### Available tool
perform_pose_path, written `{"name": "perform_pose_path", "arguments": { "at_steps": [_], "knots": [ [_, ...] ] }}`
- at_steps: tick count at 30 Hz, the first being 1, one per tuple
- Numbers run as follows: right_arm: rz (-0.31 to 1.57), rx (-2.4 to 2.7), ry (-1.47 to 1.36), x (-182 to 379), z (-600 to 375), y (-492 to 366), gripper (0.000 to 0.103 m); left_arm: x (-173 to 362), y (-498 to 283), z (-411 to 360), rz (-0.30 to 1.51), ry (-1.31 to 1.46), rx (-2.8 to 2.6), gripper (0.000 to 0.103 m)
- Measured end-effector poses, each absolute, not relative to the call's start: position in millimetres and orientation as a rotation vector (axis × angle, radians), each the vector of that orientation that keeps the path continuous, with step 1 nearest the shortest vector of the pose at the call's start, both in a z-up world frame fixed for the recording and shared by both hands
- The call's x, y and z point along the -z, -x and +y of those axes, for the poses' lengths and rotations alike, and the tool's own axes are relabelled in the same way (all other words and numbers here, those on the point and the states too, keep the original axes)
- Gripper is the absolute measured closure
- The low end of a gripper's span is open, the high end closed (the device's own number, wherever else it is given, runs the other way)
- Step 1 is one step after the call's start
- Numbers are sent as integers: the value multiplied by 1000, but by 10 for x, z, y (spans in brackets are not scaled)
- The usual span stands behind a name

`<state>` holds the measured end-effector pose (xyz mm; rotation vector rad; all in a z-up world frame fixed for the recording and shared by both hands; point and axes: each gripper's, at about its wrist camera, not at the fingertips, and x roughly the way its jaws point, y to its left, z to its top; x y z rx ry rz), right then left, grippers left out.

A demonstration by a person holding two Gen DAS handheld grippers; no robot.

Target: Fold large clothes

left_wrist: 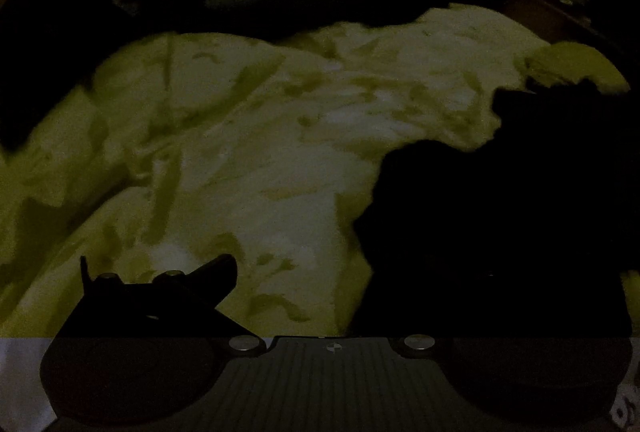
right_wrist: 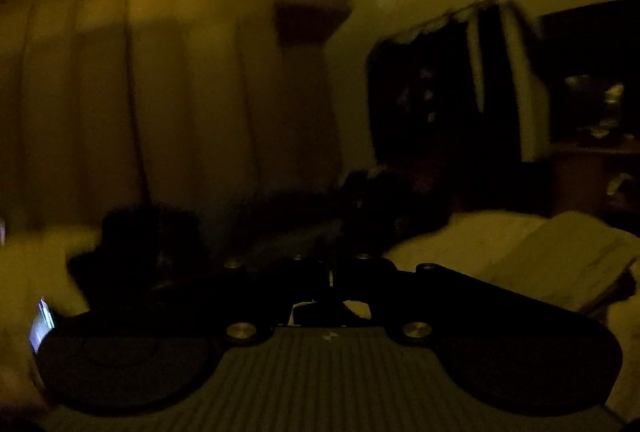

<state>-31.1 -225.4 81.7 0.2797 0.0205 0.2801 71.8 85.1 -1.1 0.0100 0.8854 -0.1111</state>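
Two dim views hide much. The pale sheet (left_wrist: 248, 135) covers the bed, with dark clothes (left_wrist: 500, 216) heaped over the left gripper (left_wrist: 320, 272)'s right finger, so I cannot tell its opening. The right gripper (right_wrist: 332, 278), raised toward the curtain (right_wrist: 160, 91), looks closed, empty. Blind grabs risk catching sheet.
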Motion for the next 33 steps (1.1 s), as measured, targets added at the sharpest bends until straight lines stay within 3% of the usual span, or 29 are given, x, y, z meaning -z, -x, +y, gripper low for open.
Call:
{"name": "perform_pose_path", "arguments": {
  "at_steps": [7,11,13,15,17,25,26,28,29,33],
  "knots": [
    [-119,-168,-334,-1062,-2831,707,101,184,-699,429,932,-124,246,0],
    [-6,-141,-356,-898,-2984,581,101,220,-692,340,932,-153,275,0],
    [89,-177,-391,-739,-2970,438,92,236,-738,337,930,-143,268,0],
    [173,-190,-390,-562,-2887,296,48,251,-791,334,934,-135,256,0],
    [255,-215,-354,-475,-2740,205,27,248,-835,295,929,-116,271,0],
    [513,-388,-215,166,-1924,-179,22,365,-846,196,927,-249,177,0],
    [541,-406,-201,268,-1834,-250,24,401,-845,248,938,-254,148,0],
    [599,-373,-186,458,-1668,-370,57,444,-820,373,954,-239,130,0],
    [605,-380,-189,485,-1613,-326,96,459,-808,421,961,-226,127,0],
    [472,-395,-333,283,-1872,-237,95,503,-756,602,977,-162,122,0]
  ]
}}
